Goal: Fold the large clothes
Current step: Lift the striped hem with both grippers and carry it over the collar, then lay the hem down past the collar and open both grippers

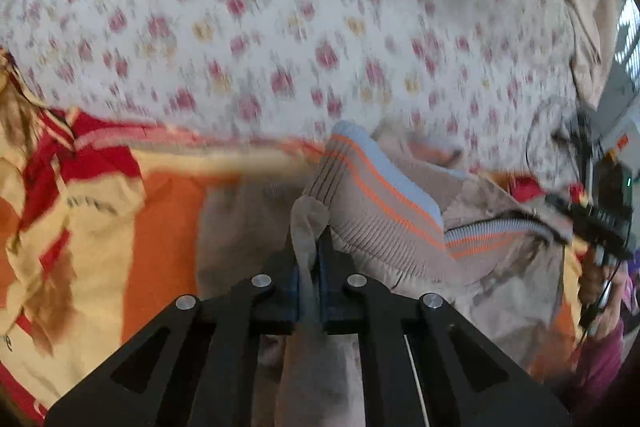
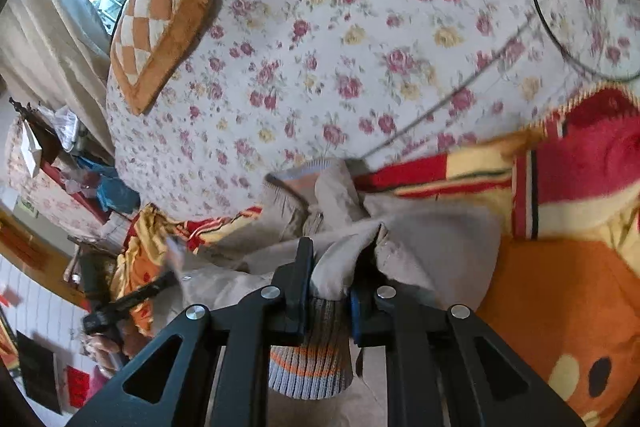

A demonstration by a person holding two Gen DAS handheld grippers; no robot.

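A beige jacket (image 1: 500, 287) with a ribbed band (image 1: 384, 223) striped orange and pale blue lies bunched on a blanket. My left gripper (image 1: 309, 259) is shut on a thin fold of its beige cloth, which sticks up between the pads. In the right wrist view the same jacket (image 2: 440, 235) is crumpled ahead, and my right gripper (image 2: 330, 279) is shut on a thick fold of it, with a striped ribbed cuff (image 2: 308, 367) hanging below the jaws. The other gripper (image 1: 596, 223) shows at the far right, held by a hand in a purple sleeve.
An orange, red and yellow blanket (image 2: 560, 287) lies under the jacket on a floral bedsheet (image 2: 360, 47). An orange checked pillow (image 2: 160, 19) sits at the back left. A thin black cable (image 2: 536, 7) loops over the sheet. Curtains (image 2: 48, 39) and cluttered furniture (image 2: 80, 183) stand beyond the bed.
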